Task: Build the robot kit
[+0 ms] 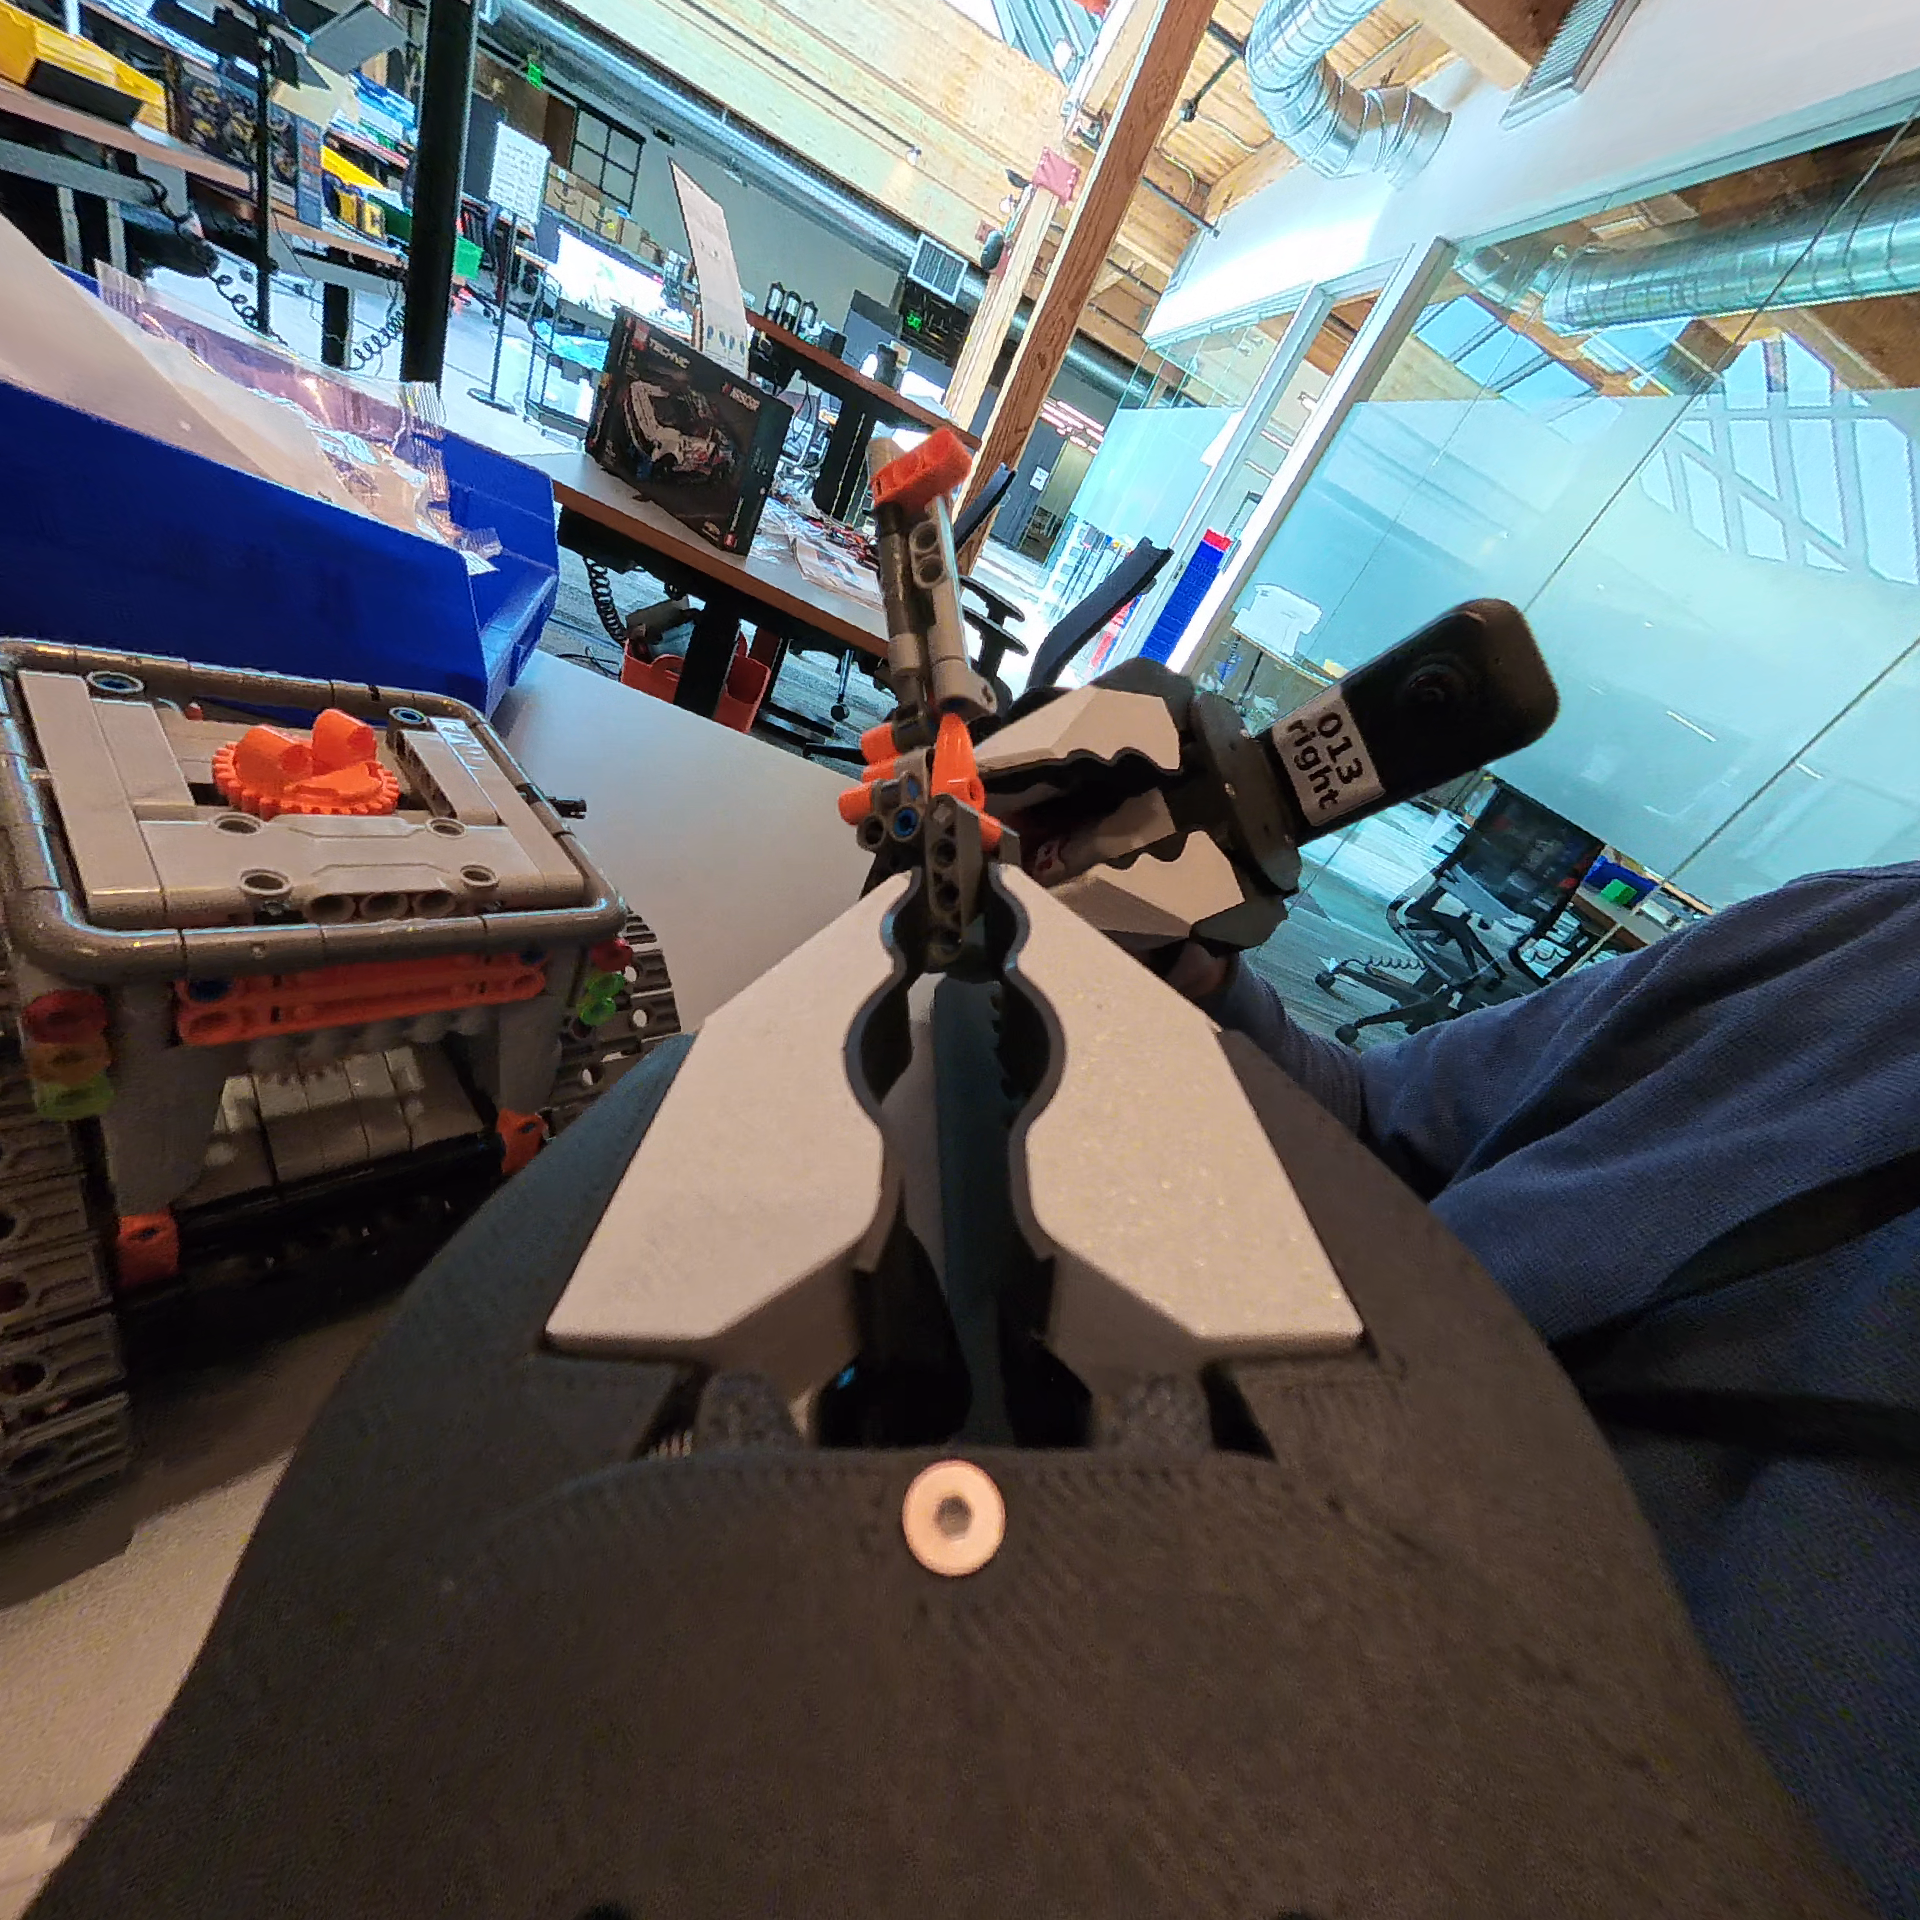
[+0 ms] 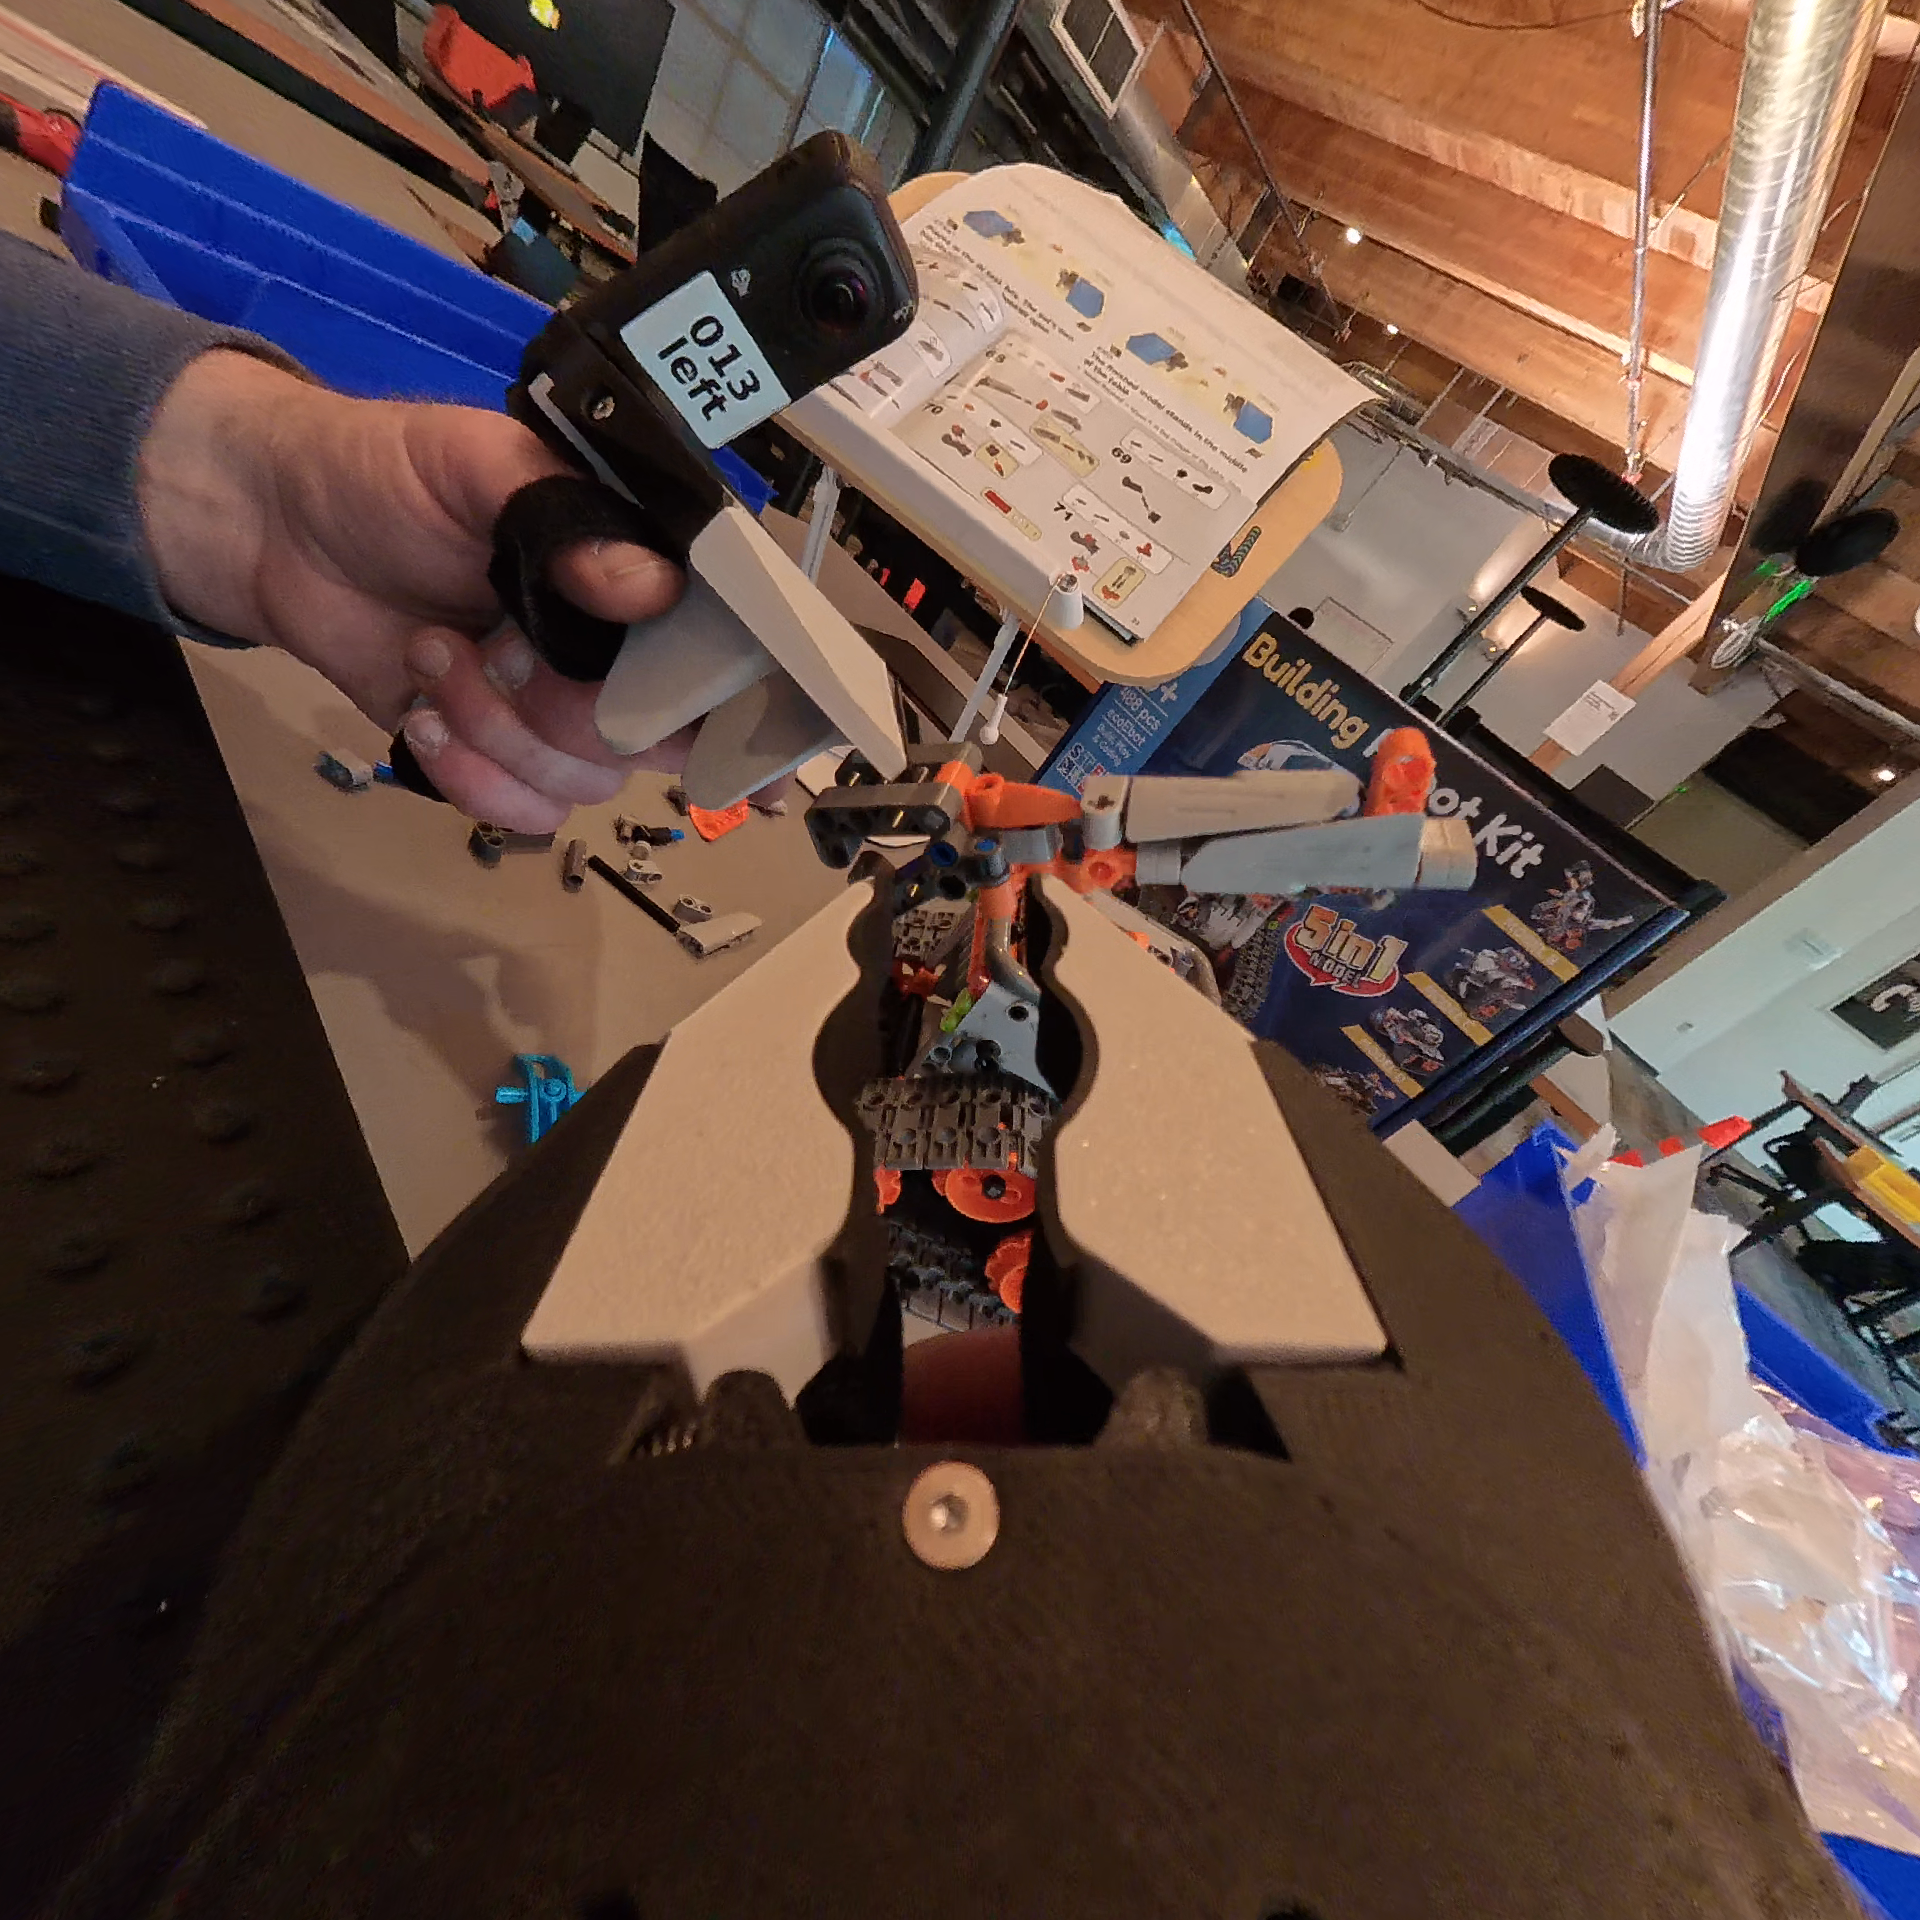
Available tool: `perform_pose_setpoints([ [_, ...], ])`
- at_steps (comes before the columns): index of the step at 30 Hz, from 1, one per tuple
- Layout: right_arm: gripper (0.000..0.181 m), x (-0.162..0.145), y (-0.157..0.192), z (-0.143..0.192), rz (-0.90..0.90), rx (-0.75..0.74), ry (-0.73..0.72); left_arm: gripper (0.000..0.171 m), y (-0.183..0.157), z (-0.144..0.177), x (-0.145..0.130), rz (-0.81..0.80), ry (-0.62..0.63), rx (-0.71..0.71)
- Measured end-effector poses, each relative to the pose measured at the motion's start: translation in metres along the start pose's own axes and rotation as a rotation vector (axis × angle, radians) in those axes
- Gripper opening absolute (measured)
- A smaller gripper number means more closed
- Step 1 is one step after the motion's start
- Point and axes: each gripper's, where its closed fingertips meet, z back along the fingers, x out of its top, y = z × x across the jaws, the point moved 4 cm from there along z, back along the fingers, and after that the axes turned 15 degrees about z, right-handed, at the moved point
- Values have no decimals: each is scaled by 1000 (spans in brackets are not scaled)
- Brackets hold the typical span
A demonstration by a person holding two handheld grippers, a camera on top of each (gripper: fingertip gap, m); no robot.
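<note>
A small brick assembly of grey bars and orange connectors [image 1: 923, 582] is held in the air between both grippers; in the right wrist view [image 2: 1247, 821] its grey bars stick out to the right. My left gripper [image 1: 948, 899] is shut on the dark grey beam at its base. It also shows in the right wrist view [image 2: 883, 764], held by a hand [image 2: 343, 561]. My right gripper [image 2: 956, 894] is shut on the orange and grey joint of the same assembly, and comes in from the right in the left wrist view [image 1: 1003, 805].
A grey and orange tracked vehicle model [image 1: 301, 904] stands on the table to the left, also seen below my right gripper's fingers [image 2: 951, 1132]. Nearby are a blue bin [image 1: 260, 561], loose parts [image 2: 644, 873], an open instruction booklet on a stand [image 2: 1091, 416], a kit box [image 2: 1455, 935] and plastic bags [image 2: 1766, 1507]. Only a small space, under 4 cm, lies between the two pairs of fingers.
</note>
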Motion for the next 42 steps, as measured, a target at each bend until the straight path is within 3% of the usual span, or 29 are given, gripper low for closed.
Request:
perform_pose_setpoints([
  [9, 35, -12, -4, -3, -57, -27, 21, 8, -3, 1, 1, 4, -2, -13],
  [30, 32, -16, -10, -1, -149, -55, -26, 8, -1, 0, 1, -11, -3, 6],
  [42, 39, -26, -56, 24, -258, -115, -57, 8, 12, -3, -7, 13, 58, 54],
])
